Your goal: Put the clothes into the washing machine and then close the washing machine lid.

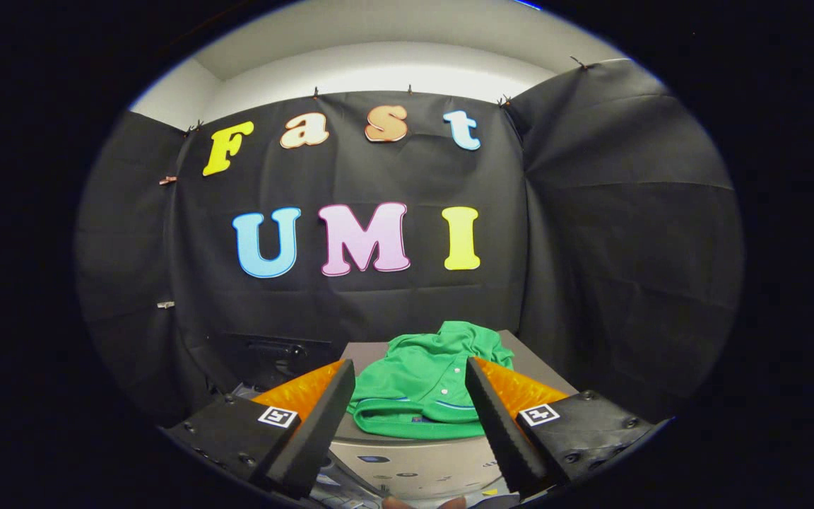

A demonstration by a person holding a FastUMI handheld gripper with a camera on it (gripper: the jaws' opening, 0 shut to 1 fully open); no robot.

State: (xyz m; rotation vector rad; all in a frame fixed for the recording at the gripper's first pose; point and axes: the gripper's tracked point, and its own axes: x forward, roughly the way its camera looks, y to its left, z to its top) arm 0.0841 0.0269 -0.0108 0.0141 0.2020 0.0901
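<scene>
The gripper (pixel 410 375) was spread wide, empty, framing a crumpled green shirt (pixel 425 382) atop the grey washing machine (pixel 407 463), its front cut off.

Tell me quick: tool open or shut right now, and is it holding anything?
Tool: open, holding nothing; its fingers stand wide apart, with the green shirt lying on the washing machine seen between them, not gripped.

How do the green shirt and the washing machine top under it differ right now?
The green shirt is bright green, soft and crumpled in folds; the washing machine top is grey, flat and rigid. The shirt lies on it, heaped toward the front edge, while the top reaches out past it at the back and side. The gripper is open, its fingers flanking the shirt without touching it.
</scene>
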